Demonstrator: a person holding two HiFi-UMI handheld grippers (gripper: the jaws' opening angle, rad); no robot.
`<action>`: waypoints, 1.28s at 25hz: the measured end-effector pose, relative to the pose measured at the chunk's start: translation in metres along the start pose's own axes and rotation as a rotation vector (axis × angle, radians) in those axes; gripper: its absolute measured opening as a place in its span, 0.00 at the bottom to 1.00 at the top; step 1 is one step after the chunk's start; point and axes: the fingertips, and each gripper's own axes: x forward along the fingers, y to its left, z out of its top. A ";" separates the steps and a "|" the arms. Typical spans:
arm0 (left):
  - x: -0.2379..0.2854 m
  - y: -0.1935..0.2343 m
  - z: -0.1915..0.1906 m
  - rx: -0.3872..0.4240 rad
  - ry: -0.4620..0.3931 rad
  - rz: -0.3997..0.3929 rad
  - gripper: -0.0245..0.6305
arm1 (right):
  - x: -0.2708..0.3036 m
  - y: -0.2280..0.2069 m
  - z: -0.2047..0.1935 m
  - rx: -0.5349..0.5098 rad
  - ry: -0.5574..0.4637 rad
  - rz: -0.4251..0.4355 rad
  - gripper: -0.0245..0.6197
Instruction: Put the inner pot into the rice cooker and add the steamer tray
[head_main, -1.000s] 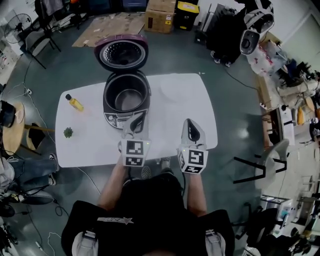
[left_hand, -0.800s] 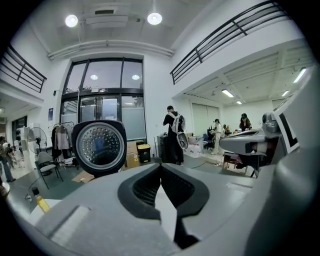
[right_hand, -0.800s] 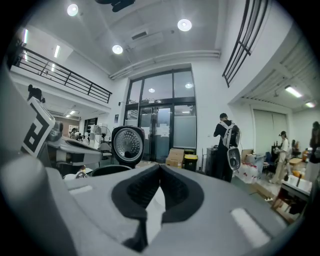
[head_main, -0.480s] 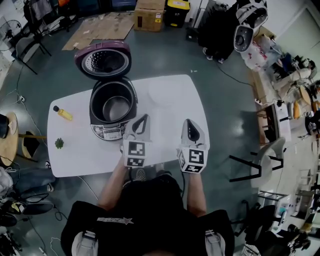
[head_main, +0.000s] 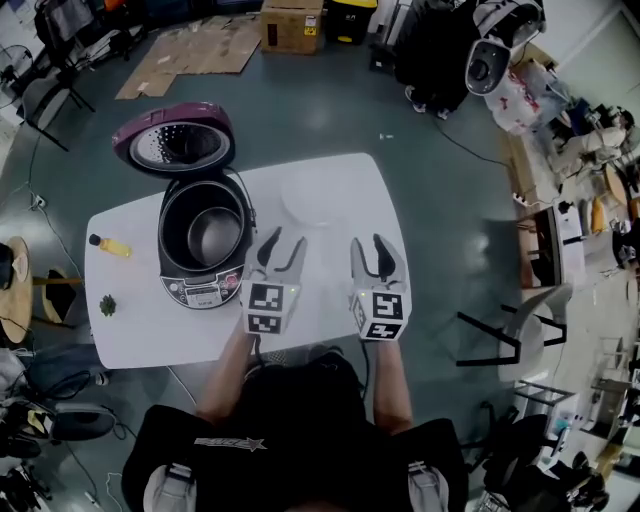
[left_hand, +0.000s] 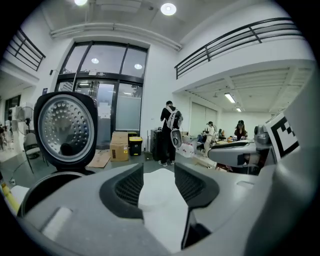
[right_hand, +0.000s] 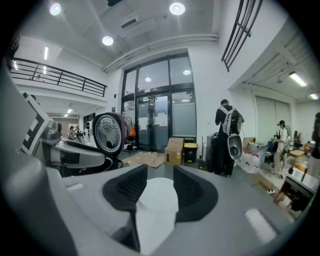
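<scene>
The rice cooker (head_main: 203, 245) stands on the left half of the white table (head_main: 140, 330), its purple lid (head_main: 175, 140) tipped back open. The metal inner pot (head_main: 215, 232) sits inside it. A pale round steamer tray (head_main: 318, 197) lies on the table beyond both grippers, hard to tell from the white top; it also shows between the right jaws (right_hand: 157, 192). My left gripper (head_main: 284, 245) hovers just right of the cooker. My right gripper (head_main: 368, 247) hovers beside it. Both pairs of jaws are opening, with nothing between them.
A yellow bottle (head_main: 110, 244) and a small green thing (head_main: 107, 304) lie at the table's left end. A chair (head_main: 505, 335) stands to the right of the table. Cardboard boxes (head_main: 290, 22) and people stand beyond the table's far edge.
Both grippers went from shut to open. Both hands moved forward over the table, and the cooker has slid left in the head view.
</scene>
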 end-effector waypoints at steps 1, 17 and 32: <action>0.008 0.000 -0.002 -0.003 0.009 -0.001 0.33 | 0.008 -0.005 -0.002 0.006 0.008 0.005 0.30; 0.112 0.021 -0.064 -0.096 0.189 0.123 0.35 | 0.123 -0.070 -0.061 0.064 0.170 0.085 0.32; 0.169 0.071 -0.147 -0.175 0.334 0.253 0.35 | 0.213 -0.078 -0.143 0.094 0.316 0.169 0.32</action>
